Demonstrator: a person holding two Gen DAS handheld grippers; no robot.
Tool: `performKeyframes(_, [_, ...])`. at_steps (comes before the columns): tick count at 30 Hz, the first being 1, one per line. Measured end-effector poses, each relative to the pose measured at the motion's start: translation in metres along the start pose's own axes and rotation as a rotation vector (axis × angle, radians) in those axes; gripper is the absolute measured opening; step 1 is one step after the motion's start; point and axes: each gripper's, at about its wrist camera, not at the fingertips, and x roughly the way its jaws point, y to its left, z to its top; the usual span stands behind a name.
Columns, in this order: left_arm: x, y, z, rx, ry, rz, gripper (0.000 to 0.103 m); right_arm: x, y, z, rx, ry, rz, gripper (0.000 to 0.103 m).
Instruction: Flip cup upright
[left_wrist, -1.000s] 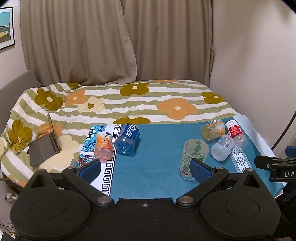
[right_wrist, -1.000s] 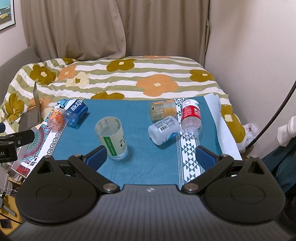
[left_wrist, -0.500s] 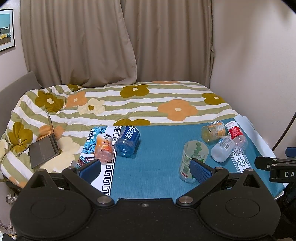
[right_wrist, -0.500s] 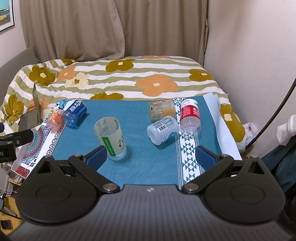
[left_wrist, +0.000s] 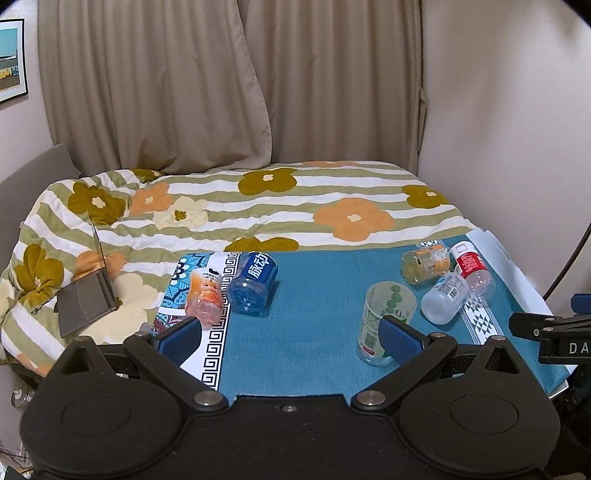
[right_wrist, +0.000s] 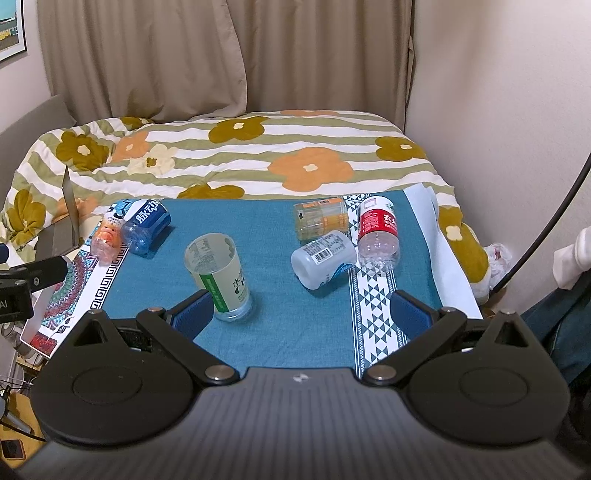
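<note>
A clear plastic cup with a green label (right_wrist: 218, 275) stands upright, mouth up, on the teal cloth (right_wrist: 280, 332). In the left wrist view the cup (left_wrist: 384, 317) is just behind my right fingertip. My left gripper (left_wrist: 290, 338) is open and empty, near the table's front edge. My right gripper (right_wrist: 301, 314) is open and empty, with its left fingertip (right_wrist: 192, 315) close beside the cup's base.
Several bottles lie on their sides: a blue one (right_wrist: 146, 227) and an orange one (right_wrist: 107, 238) at the left, a clear one (right_wrist: 323, 258), a red-labelled one (right_wrist: 378, 230) and an amber one (right_wrist: 321, 218) at the right. A flowered bed (right_wrist: 240, 155) lies behind, a laptop (left_wrist: 86, 291) at the left.
Both grippers have pulled back and risen slightly, so the table and cup look a little farther away. The cup and bottles have not moved.
</note>
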Motion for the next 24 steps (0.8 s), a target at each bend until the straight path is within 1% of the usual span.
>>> performKeyframes(11, [0.004,0.002,0.001,0.01,-0.009,-0.007,0.103,0.001,-0.001,0.0,0.001,0.001,0.0,0.103])
performKeyframes(18, [0.006,0.004,0.003,0.013,-0.022,0.028,0.103,0.001,0.0,0.0,-0.001,0.002,0.001,0.103])
performKeyframes(24, [0.011,0.004,0.006,0.024,-0.036,0.024,0.103,0.009,0.001,0.0,-0.016,0.005,0.013,0.103])
